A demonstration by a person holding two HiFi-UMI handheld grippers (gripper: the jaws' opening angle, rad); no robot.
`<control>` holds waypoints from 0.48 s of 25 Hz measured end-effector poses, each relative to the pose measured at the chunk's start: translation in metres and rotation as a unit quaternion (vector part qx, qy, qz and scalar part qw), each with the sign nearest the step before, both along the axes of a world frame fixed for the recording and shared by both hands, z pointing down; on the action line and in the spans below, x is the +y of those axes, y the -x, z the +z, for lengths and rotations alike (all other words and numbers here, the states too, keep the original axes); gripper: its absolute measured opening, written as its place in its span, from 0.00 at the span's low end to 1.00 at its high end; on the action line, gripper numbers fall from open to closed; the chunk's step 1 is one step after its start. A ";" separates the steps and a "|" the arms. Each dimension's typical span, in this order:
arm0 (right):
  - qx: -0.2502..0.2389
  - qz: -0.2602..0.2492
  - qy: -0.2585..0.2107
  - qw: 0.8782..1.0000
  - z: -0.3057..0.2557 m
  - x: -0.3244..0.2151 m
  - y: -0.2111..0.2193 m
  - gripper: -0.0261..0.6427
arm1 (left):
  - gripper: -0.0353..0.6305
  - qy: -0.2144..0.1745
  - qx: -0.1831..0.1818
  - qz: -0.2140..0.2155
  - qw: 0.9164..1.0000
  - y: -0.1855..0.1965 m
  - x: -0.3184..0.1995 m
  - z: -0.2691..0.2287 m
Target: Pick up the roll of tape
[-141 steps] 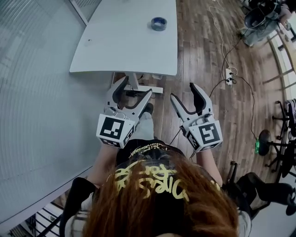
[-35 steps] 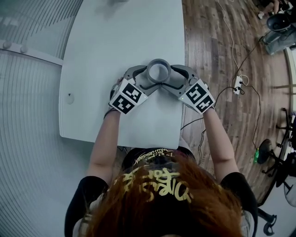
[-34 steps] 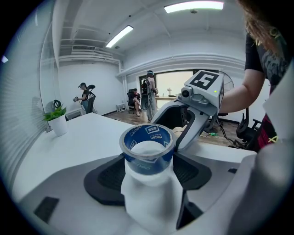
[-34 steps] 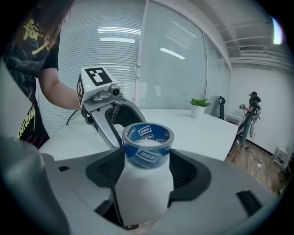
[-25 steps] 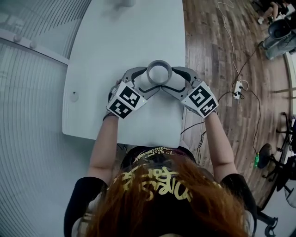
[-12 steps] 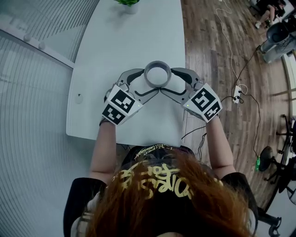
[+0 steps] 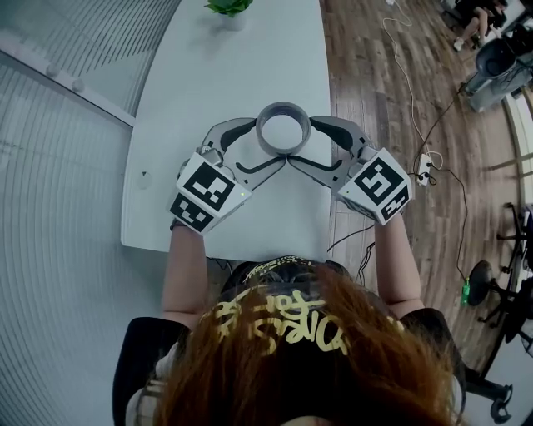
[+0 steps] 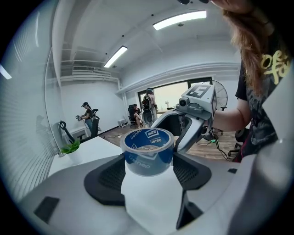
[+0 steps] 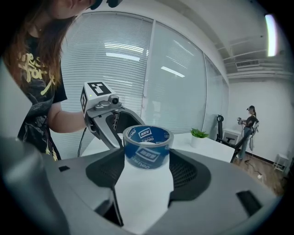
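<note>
Head view, my left gripper (image 7: 265,146) and right gripper (image 7: 304,143) both clamped on the blue roll of tape (image 7: 283,111) from opposite sides, centre of frame, roll held above the white table (image 7: 233,75), small potted plant (image 7: 226,7) at top edge.

Blue tape roll (image 8: 148,155), white table (image 7: 241,75)
</note>
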State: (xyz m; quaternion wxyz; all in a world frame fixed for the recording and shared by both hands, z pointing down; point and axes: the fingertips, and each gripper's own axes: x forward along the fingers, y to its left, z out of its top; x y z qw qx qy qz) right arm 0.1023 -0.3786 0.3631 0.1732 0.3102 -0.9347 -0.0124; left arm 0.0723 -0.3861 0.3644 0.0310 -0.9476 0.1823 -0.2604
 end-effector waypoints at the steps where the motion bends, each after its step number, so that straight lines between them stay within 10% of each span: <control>1: -0.002 0.000 -0.003 1.000 -0.003 0.002 0.000 0.49 | 0.53 -0.003 0.002 0.001 1.000 0.000 0.002 -0.004; 12: -0.020 0.001 -0.022 1.000 -0.043 0.014 0.007 0.49 | 0.53 -0.024 0.029 0.005 0.999 0.006 0.012 -0.040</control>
